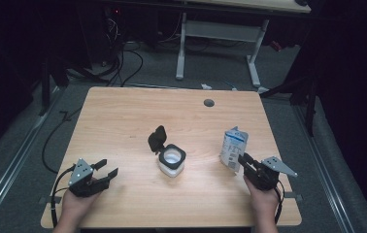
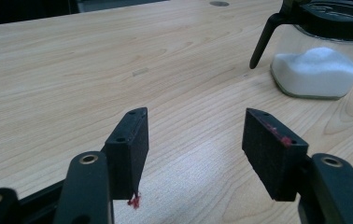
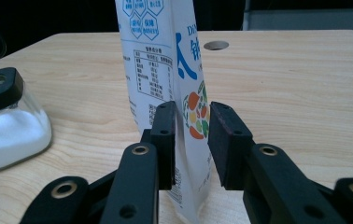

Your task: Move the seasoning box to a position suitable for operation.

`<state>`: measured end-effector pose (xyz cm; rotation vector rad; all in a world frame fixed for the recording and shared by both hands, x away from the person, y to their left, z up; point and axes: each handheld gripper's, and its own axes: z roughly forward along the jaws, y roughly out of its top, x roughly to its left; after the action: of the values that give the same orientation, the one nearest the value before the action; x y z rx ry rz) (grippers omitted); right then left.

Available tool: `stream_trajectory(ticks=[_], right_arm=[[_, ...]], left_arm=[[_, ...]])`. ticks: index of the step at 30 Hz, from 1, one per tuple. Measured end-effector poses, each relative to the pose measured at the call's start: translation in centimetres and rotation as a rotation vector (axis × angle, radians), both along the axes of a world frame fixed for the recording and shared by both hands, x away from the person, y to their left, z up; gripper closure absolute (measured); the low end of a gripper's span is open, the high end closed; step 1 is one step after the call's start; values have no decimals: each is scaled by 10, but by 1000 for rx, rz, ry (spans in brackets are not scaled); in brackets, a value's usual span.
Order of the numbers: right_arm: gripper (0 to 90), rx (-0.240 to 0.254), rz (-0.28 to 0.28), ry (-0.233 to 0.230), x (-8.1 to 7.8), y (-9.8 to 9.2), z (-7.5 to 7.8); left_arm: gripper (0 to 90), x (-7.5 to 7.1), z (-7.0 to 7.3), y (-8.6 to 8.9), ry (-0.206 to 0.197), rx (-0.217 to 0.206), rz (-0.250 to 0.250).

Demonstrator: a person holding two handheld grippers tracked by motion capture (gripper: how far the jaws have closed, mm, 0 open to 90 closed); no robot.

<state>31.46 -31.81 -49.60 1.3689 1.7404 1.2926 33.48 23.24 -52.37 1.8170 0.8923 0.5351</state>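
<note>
Pouch (image 3: 174,70) stands between right gripper (image 3: 191,140) jaws, seemingly unpinched

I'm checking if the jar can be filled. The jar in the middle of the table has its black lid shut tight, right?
Not quite. The jar does stand mid-table, but its black lid is flipped open and standing up beside the mouth, as the high view shows.

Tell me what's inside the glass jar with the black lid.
The glass jar holds a white powder or fine grains, heaped unevenly over its bottom part. Its hinged black lid stands open. What the white stuff is, and whether anything lies buried in it, cannot be seen.
</note>
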Motion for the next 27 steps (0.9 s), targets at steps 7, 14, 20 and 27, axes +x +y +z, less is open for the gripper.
stream_trajectory(ticks=[7, 14, 20, 27], right_arm=[[654, -23, 0, 13, -4, 3, 0], [615, -38, -1, 27, -11, 6, -1], [597, -43, 3, 33, -20, 8, -4], [592, -60, 16, 44, -30, 13, -7]], left_arm=[[416, 1, -1, -1, 6, 7, -7], [416, 3, 0, -3, 2, 11, -11], [418, 6, 0, -5, 10, 27, 1], [418, 9, 0, -8, 21, 32, 2]])
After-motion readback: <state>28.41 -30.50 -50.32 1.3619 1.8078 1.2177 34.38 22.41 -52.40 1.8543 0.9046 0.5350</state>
